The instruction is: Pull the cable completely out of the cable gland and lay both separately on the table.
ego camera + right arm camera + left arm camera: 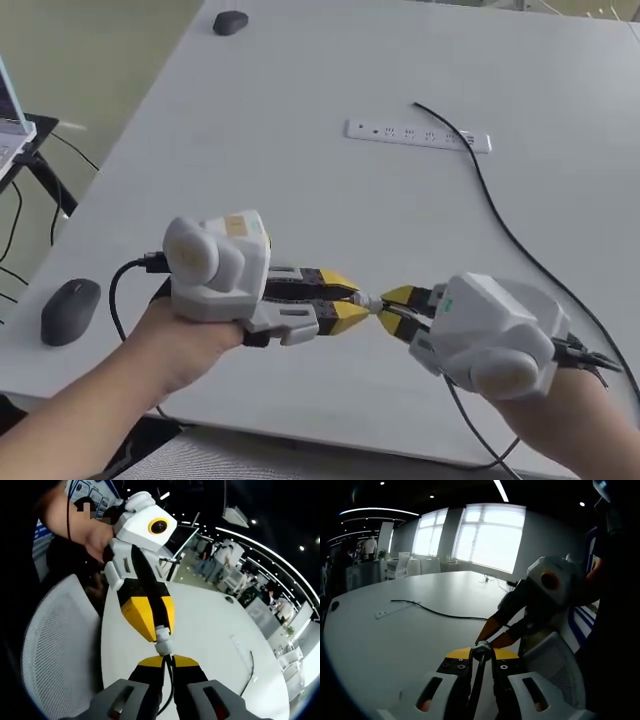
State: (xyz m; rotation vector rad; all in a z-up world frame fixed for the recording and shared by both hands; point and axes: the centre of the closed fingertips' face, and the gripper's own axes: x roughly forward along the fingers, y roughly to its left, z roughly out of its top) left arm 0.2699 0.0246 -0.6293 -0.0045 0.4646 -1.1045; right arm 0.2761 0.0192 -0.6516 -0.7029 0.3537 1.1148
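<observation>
White worktop point(330, 200) lies beneath. Left tongs point(353, 303) clenched on cable gland point(372, 302), right tongs point(396, 306) clenched on cable point(170, 677). Both held mid-air, tip to tip, apparently opposed for pulling apart.

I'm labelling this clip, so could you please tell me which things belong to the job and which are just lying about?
Job:
cable gland
cable
left tool
right tool

Lying about:
power strip
black cord
near mouse
far mouse
laptop
</observation>
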